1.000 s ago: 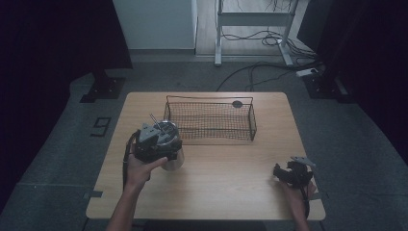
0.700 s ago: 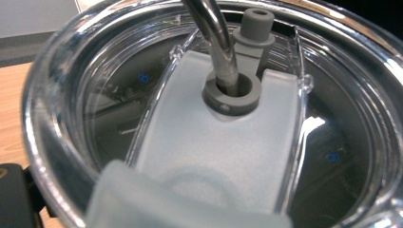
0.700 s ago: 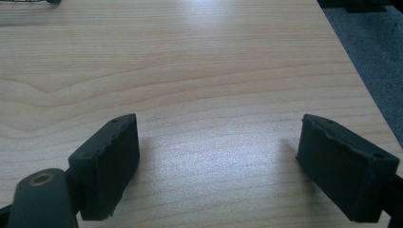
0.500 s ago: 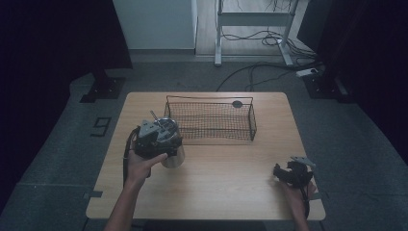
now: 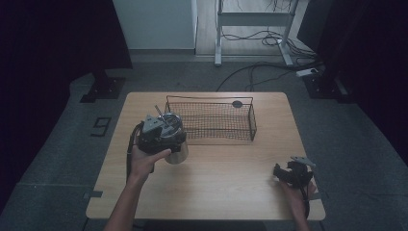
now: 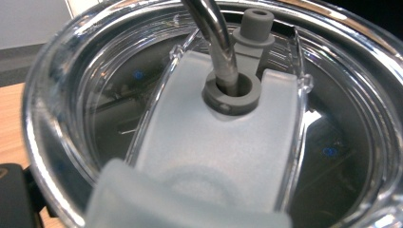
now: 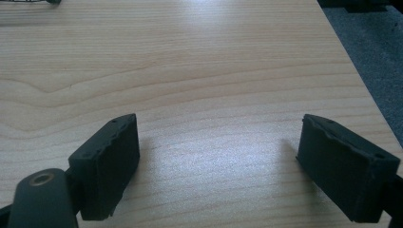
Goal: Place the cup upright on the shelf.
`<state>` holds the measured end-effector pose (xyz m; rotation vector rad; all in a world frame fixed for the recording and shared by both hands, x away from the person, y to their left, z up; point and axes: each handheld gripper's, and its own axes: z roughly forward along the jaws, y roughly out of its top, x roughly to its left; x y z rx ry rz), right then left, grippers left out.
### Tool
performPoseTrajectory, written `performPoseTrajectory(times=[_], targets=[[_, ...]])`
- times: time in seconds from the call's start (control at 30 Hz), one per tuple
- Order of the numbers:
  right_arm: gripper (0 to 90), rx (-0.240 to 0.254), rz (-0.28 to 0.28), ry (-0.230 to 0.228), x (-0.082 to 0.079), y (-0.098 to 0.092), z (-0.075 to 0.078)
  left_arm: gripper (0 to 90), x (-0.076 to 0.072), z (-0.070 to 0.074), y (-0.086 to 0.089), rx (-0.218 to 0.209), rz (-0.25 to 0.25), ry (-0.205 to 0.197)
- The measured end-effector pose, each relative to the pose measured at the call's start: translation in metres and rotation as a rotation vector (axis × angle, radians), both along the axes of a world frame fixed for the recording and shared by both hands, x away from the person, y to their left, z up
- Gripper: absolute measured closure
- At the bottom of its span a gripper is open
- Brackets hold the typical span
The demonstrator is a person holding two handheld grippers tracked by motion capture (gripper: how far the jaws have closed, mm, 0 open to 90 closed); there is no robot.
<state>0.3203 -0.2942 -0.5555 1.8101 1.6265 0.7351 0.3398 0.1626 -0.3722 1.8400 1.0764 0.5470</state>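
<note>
The left claw (image 5: 166, 132) sits atop the steel tumbler (image 5: 177, 153) beside the wire basket (image 5: 219, 120) — its grip I cannot tell. The right claw (image 7: 221, 164) rests wide over bare worktop (image 7: 199, 66).

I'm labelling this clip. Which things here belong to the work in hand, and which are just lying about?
In the job:
- steel tumbler with clear lid and metal straw
- left hand-held gripper
- wire basket

Lying about:
- right hand-held gripper, open over bare table
- floor cables

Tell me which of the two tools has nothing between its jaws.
The right tool: its jaws stand wide apart over bare table. The left tool is at the steel tumbler with the straw.
</note>
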Motion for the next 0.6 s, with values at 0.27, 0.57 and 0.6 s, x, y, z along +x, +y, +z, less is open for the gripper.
performPoseTrajectory(times=[0.27, 0.57, 0.6], targets=[[13.8, 0.001, -0.001, 0.000, 0.000, 0.000, 0.000, 3.6, 0.007, 0.004, -0.002, -0.001, 0.003, -0.003], [13.8, -0.002, 0.003, 0.001, 0.000, 0.000, 0.000, 3.6, 0.017, 0.012, -0.006, 0.006, 0.002, -0.017], [13.8, -0.002, 0.003, 0.001, 0.000, 0.000, 0.000, 3.6, 0.018, 0.012, -0.006, 0.007, 0.003, -0.019]])
